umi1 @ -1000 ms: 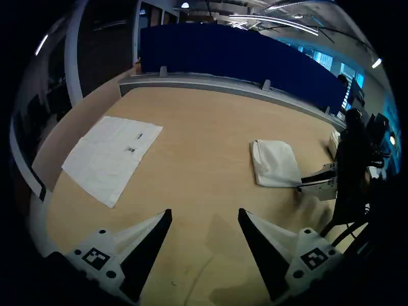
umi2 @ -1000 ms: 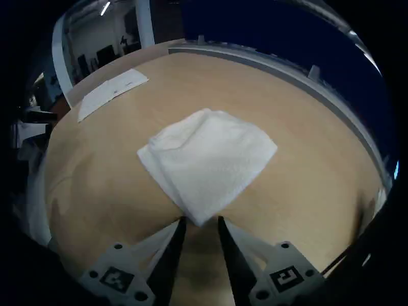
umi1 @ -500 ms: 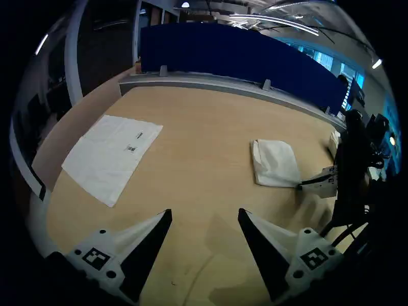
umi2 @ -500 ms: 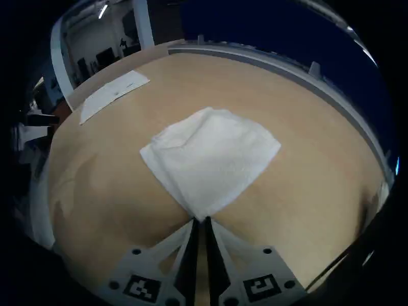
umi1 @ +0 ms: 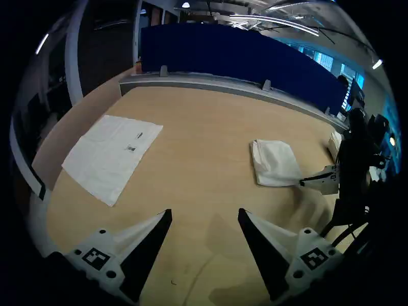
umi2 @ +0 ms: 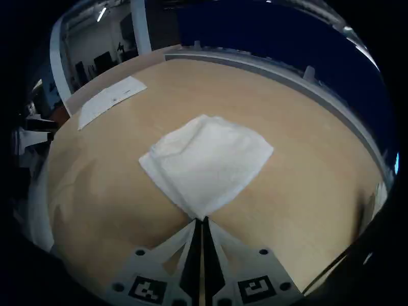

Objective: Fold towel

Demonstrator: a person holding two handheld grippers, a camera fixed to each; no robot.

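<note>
Now the right gripper (umi2: 203,221), open a second ago, pinches the nearest corner of the folded towel (umi2: 206,163) lying in the middle of the table (umi2: 316,168), readying another fold, while the left gripper (umi1: 204,211) waits wide open.

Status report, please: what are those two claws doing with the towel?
Left claw open, holding nothing. Right claw shut, pinching folded towel at its near corner. White sheet lies well apart, no obstruction.

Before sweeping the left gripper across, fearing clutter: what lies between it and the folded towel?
Bare table between left gripper and folded towel, in the left gripper view.
</note>
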